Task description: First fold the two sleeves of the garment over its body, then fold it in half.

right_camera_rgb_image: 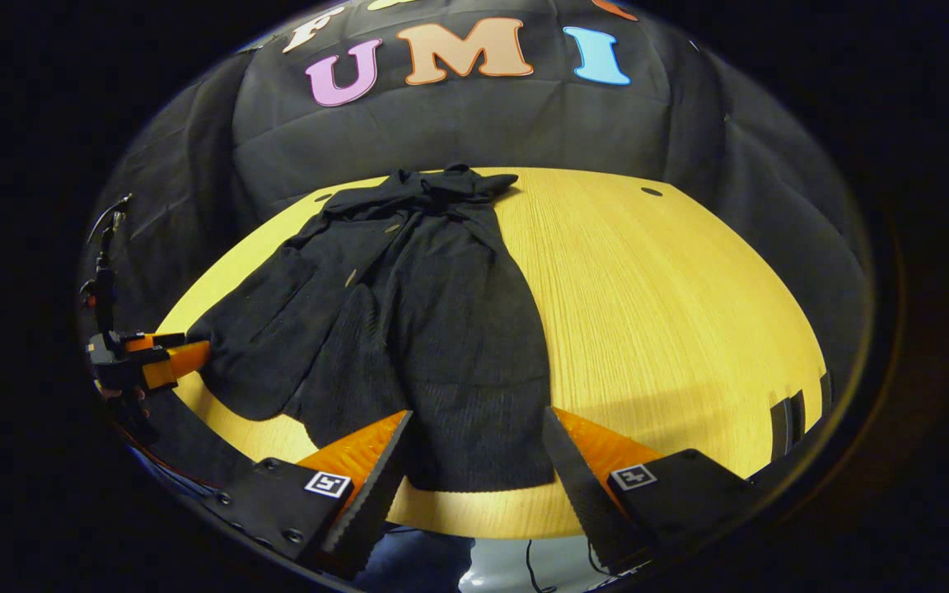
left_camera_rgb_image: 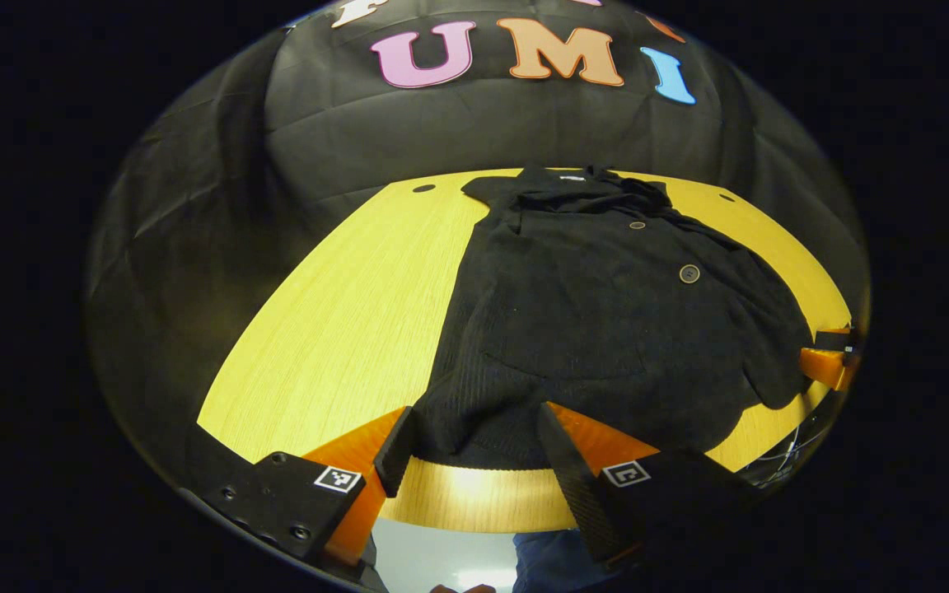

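Two tools, both mine, and both stand open with nothing between their fingers. The left tool [left_camera_rgb_image: 474, 453] and the right tool [right_camera_rgb_image: 474, 457] each hang low over the near edge of the worktop [left_camera_rgb_image: 343, 329]. The dark garment [left_camera_rgb_image: 598, 329] lies flat ahead of them, with its hem just in front of the fingers of each and its collar [left_camera_rgb_image: 573, 185] at the far end.

In the left gripper view one sleeve [left_camera_rgb_image: 771, 354] lies out to the right of that tool and ends beside the tip of my other one. In the right gripper view a sleeve [right_camera_rgb_image: 252, 354] lies out to the left in the same way. From these angles I cannot tell whether either sleeve has been laid over the body yet.

My main worry is taking too much cloth. The fabric looks thick and soft, so a deep bite at the hem could pick up both layers and drag the whole garment toward me. It would not fold then. A bite that is too shallow would probably slip off halfway through the lift.

The hem sits close to the worktop's near edge, so a pull toward me could spill it over. A sleeve caught by its cuff alone may twist and land bunched. The button [left_camera_rgb_image: 689, 273] could also snag a finger sweeping across.
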Tool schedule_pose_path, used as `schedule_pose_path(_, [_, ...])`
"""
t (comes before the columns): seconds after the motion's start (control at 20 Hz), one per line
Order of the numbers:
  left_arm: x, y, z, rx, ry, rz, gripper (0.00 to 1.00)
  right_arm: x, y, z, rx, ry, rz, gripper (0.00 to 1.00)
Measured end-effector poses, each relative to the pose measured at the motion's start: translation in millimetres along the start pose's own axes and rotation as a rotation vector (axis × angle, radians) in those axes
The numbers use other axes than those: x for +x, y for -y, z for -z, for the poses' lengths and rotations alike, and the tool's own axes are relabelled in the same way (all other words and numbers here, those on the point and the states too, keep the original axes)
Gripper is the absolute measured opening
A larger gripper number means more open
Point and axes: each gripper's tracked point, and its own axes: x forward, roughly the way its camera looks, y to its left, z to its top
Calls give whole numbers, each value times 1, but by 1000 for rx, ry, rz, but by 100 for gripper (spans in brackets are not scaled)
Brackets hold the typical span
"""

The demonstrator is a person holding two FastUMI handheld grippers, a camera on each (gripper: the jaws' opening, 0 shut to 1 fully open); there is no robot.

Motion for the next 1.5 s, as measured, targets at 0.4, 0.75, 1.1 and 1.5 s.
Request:
schedule_pose_path(0.4, [-1, 4, 3, -56, 14, 14, 90, 2, -10, 0, -28, 4, -23, 85])
schedule_pose_path(0.75, [0, 29, -1, 16, -13, 95, 36, 5, -33, 2, -67, -20, -73, 24])
schedule_pose_path(1.1, [1, 33, -1, 104, -32, 99, 2, 6, -35, 1, -55, -73, -121, 4])
schedule_pose_path(1.5, [4, 28, -6, -11, -96, 152, 0, 1, -39, -7, -108, -84, -103, 4])
